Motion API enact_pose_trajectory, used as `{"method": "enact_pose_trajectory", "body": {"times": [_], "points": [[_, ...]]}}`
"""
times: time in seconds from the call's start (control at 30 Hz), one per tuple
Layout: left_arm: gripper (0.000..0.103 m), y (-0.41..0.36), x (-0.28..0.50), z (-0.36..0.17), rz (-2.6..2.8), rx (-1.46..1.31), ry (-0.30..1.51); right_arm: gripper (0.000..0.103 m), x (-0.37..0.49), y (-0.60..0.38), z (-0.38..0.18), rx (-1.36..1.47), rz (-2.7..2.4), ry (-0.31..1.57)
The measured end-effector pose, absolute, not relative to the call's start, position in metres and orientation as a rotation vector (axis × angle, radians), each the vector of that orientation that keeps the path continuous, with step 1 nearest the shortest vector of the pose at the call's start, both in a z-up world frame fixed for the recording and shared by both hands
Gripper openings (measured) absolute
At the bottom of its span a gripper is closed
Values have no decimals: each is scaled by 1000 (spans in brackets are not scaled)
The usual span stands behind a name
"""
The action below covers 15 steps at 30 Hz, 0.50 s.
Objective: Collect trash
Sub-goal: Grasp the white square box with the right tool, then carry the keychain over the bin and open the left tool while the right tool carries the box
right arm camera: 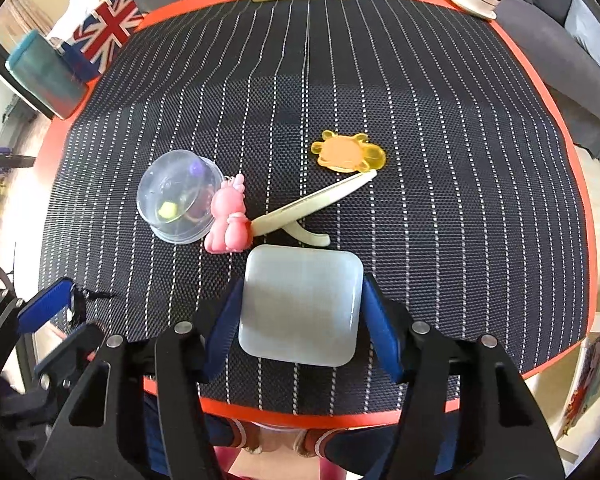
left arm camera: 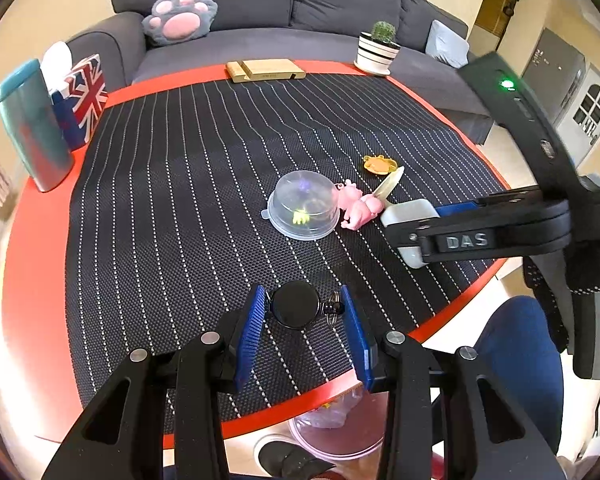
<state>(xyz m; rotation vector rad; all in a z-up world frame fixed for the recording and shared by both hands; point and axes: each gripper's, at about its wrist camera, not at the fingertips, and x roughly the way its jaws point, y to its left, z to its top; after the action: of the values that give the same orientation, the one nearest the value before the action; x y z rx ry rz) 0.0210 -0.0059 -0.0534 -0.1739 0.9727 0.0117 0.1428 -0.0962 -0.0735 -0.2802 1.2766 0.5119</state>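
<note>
A: So, which step is this?
B: The right gripper (right arm camera: 300, 312) clamps the pale square box (right arm camera: 300, 304) near the table's (left arm camera: 36, 280) front edge; the left gripper (left arm camera: 304, 320) squeezes a black round reel (left arm camera: 295, 304).
A: Next?
B: Probably lifting both toward the bin (left arm camera: 336, 436) below.

Right hand-held gripper (right arm camera: 300, 308) clamps the pale square box (right arm camera: 300, 304).

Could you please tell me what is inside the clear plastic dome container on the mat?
Through the clear plastic dome container, a small yellow-green piece and a purple bead show. Glare blurs anything else inside.
</note>
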Motion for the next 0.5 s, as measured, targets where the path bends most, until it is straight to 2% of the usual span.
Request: {"method": "enact_pose_trajectory", "body": {"times": [0.5], "points": [[39, -18, 9, -35, 8, -171, 927, 59, 121, -131, -29, -270, 653, 1140]]}}
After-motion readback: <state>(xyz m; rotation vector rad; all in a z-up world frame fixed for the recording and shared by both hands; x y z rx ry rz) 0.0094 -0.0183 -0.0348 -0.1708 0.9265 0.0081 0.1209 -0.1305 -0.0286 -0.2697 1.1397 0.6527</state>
